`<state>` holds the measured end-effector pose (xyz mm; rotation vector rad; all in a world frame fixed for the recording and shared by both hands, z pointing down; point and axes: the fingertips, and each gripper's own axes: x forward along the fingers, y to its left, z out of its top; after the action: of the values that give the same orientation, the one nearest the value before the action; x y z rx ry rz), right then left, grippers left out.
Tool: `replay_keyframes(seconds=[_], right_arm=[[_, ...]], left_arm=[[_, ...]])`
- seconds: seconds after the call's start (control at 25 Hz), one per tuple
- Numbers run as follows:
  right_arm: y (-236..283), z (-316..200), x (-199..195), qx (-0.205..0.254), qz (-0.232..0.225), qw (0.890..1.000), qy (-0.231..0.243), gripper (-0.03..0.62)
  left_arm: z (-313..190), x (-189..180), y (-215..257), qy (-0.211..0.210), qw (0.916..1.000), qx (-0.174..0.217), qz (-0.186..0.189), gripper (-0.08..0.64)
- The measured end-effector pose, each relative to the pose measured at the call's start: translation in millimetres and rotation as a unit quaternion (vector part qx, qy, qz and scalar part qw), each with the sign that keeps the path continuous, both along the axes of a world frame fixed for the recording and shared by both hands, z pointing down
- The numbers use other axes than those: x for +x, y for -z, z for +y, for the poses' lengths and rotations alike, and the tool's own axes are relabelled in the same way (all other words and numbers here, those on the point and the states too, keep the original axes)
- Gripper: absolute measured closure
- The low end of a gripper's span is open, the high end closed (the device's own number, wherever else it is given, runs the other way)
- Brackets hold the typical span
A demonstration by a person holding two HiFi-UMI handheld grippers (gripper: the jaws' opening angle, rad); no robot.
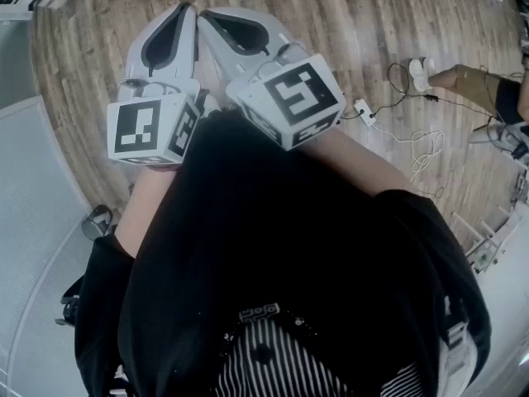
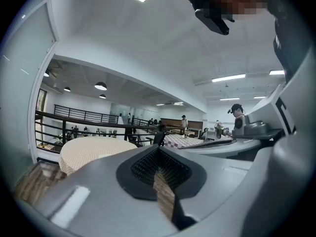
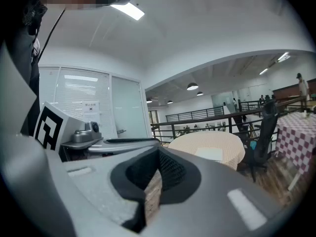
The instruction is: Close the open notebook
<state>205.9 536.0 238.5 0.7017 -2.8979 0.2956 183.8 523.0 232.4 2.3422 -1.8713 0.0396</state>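
In the head view both grippers are held side by side in front of my chest, above a wooden floor (image 1: 83,64). The left gripper (image 1: 186,8) and the right gripper (image 1: 207,13) nearly touch at their tips. Each is shut with nothing between its jaws. Both gripper views look out level across a hall: the left gripper (image 2: 159,149) and the right gripper (image 3: 159,152) show closed jaws. Far off stands a round table with a beige cloth (image 3: 197,144) (image 2: 86,149). A pale flat thing (image 3: 211,153) lies on it; whether it is the notebook I cannot tell.
A person's legs (image 1: 463,79) rest on the floor at the right, beside a white cable with a plug block (image 1: 364,110). A grey curved surface (image 1: 33,222) is at my left. A black railing (image 3: 207,121), an office chair (image 3: 264,132) and a checked table (image 3: 296,132) stand ahead.
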Motion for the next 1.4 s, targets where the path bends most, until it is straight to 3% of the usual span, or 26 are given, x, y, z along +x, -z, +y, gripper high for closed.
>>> replay_keyframes(seconds=[0.24,0.44,0.68,0.96,1.4], right_arm=[[-1.0,-10.3,22.5,0.006,-0.002,1.0,0.0,0.591],[-5.8,-27.7,48.9,-0.017,-0.038,0.999,-0.013,0.592],[-10.4,-27.9,76.3,-0.017,-0.055,0.998,-0.008,0.592],[-8.4,-41.5,79.5,-0.028,-0.071,0.997,-0.006,0.592],[-10.3,-70.2,77.8,-0.026,-0.059,0.997,-0.042,0.592]], left_arm=[[-10.4,21.7,-2.3,0.0,1.0,0.0,-0.003,0.56],[-19.8,49.6,-3.4,-0.008,0.9993,0.007,-0.036,0.56],[-24.9,75.7,-8.5,-0.003,0.9989,0.003,-0.046,0.56],[-33.9,80.1,-6.1,0.0,0.9982,-0.004,-0.06,0.56],[-63.6,78.2,-11.6,-0.035,0.9987,-0.003,-0.038,0.558]])
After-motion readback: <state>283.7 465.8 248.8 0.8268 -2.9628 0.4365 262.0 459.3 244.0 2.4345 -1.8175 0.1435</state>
